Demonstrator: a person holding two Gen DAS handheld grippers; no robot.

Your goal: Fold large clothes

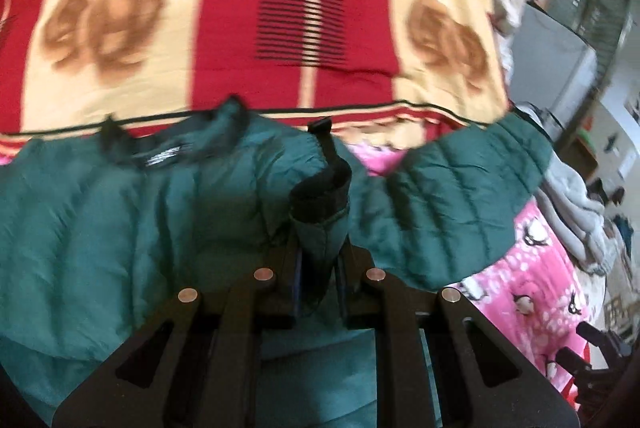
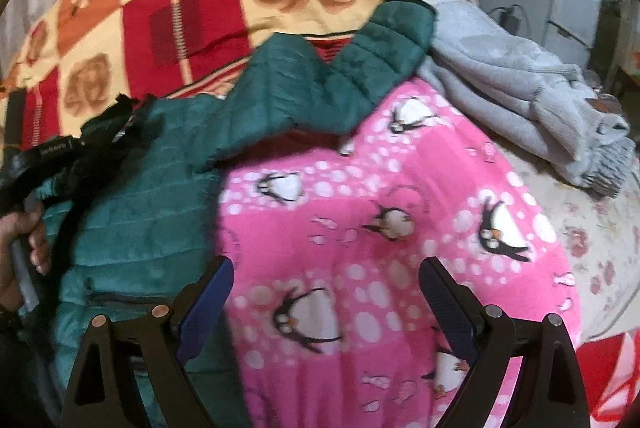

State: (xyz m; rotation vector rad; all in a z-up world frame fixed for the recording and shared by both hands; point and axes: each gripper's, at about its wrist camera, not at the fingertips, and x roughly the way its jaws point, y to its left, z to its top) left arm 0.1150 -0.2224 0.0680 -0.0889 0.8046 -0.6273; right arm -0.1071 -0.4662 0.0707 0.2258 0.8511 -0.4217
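A dark green quilted jacket (image 1: 100, 220) lies spread on the bed, its collar toward the red and cream blanket. My left gripper (image 1: 318, 268) is shut on the jacket's sleeve cuff (image 1: 320, 204), which has a black strap, and holds it over the jacket's body. The other sleeve (image 1: 460, 180) stretches out to the right. In the right wrist view the jacket (image 2: 140, 196) lies at the left and its sleeve (image 2: 360, 68) reaches up to the right. My right gripper (image 2: 326, 304) is open and empty above the pink penguin blanket (image 2: 380, 228).
A red, orange and cream patterned blanket (image 1: 280, 8) covers the far part of the bed. A grey sweater (image 2: 520, 96) lies crumpled at the right. A hand (image 2: 24, 240) holding the other gripper shows at the left edge. Furniture (image 1: 560, 48) stands beyond the bed.
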